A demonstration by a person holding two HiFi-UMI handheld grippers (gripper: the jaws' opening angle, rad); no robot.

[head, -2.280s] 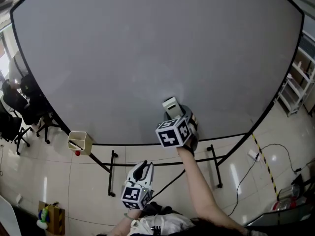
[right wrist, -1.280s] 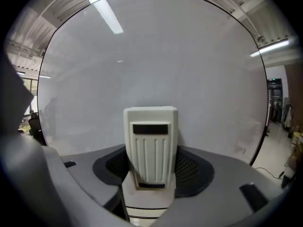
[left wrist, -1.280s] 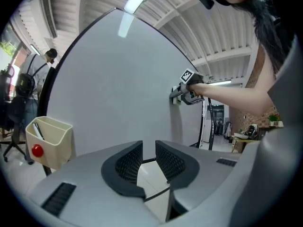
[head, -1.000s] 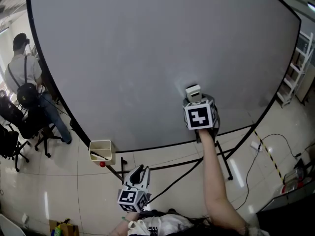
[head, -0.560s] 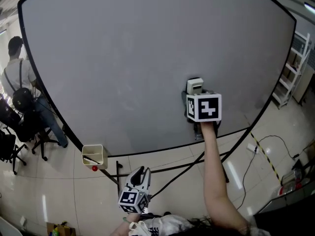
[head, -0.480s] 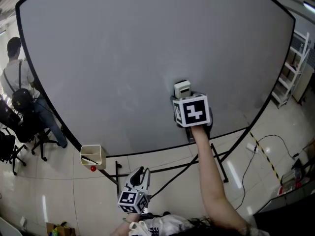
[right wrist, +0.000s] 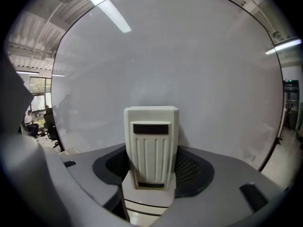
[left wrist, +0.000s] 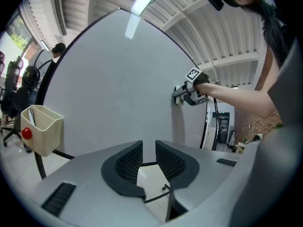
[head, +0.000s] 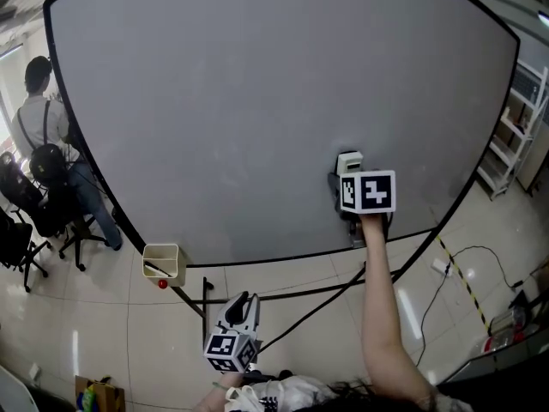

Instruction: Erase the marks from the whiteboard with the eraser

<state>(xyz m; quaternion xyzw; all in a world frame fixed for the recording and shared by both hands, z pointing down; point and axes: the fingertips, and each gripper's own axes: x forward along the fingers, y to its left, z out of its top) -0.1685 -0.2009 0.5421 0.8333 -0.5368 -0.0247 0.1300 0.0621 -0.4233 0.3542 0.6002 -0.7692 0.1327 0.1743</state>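
Observation:
The big whiteboard fills the head view; I see only faint smudges on it, no clear marks. My right gripper is shut on the cream eraser, which it presses flat against the board's lower right part. In the right gripper view the ribbed eraser stands upright between the jaws of that gripper, with the whiteboard right behind it. My left gripper hangs low in front of the board, far from it. Its jaws are nearly together and hold nothing.
A beige pen cup hangs at the board's lower left edge. Black stand legs run along the tiled floor under the board. A person with a backpack and office chairs are at the left. Shelving and a floor cable are at the right.
My right gripper has swept the eraser left and then back right along the lower board; it now sits further right and slightly lower. The left gripper has stayed put.

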